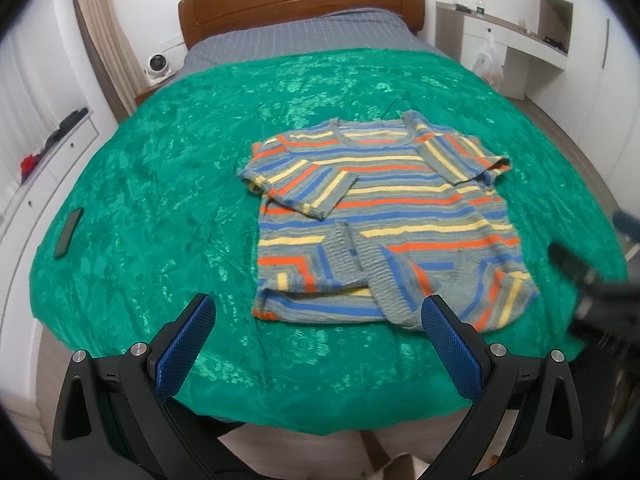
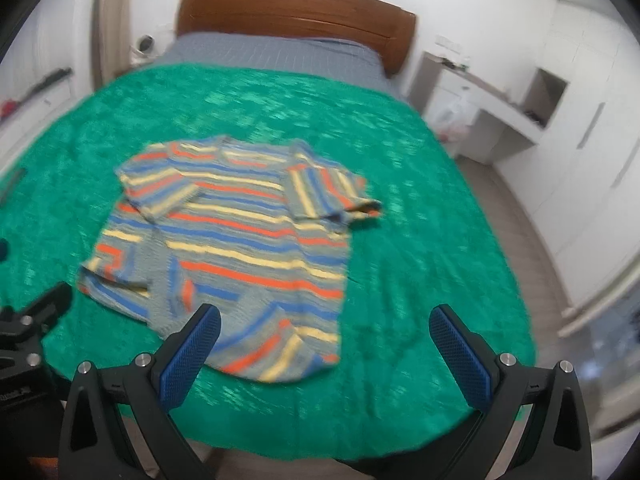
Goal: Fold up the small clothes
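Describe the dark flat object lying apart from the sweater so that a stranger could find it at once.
Start at the bed and its green cover. Follow the cover to its left edge, well away from the striped sweater. The slim dark slab there is the only hard, plain thing on the cover; it looks like a phone, though that is uncertain.

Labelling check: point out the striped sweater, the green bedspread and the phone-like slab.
striped sweater (image 1: pixel 384 208), left wrist view, middle of the chest.
green bedspread (image 1: pixel 168 168), left wrist view, bare patch left of the sweater.
dark flat slab (image 1: pixel 69 233), left wrist view, its middle; identity unclear.
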A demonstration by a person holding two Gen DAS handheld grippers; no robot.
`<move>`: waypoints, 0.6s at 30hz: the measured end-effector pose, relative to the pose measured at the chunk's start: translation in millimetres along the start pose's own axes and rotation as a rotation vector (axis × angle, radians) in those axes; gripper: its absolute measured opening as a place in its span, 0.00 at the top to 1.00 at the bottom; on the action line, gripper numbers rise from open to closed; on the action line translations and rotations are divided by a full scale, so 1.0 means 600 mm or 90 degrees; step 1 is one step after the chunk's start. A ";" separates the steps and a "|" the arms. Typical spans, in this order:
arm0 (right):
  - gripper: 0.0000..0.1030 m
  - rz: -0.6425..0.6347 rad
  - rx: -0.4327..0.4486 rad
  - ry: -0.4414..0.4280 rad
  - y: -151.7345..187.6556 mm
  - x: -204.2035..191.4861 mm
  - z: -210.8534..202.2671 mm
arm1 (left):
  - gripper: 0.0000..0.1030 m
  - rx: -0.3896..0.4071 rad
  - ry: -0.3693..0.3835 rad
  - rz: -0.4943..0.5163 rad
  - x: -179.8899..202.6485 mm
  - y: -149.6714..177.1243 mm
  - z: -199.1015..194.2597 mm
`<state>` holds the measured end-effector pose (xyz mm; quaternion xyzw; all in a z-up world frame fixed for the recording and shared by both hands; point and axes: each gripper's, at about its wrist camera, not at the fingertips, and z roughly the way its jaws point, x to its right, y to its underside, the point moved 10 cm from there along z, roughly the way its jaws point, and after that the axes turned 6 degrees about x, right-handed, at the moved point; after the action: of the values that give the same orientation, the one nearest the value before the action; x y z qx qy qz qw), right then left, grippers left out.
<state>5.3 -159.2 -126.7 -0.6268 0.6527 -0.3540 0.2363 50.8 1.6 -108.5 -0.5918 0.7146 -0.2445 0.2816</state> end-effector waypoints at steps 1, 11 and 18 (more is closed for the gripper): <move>0.00 0.001 0.011 -0.012 -0.008 0.007 0.011 | 0.00 -0.004 -0.006 -0.003 -0.012 0.003 0.008; 0.05 -0.129 -0.074 -0.126 -0.097 -0.023 0.336 | 0.00 -0.071 -0.023 -0.057 -0.077 0.051 0.069; 0.70 -0.113 -0.170 -0.152 -0.062 -0.030 0.483 | 0.00 -0.097 -0.003 -0.056 -0.081 0.067 0.084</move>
<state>249.7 -188.1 -285.7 -0.7452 0.6035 -0.2066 0.1944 64.2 55.9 -166.7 -0.6432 0.7036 -0.1999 0.2265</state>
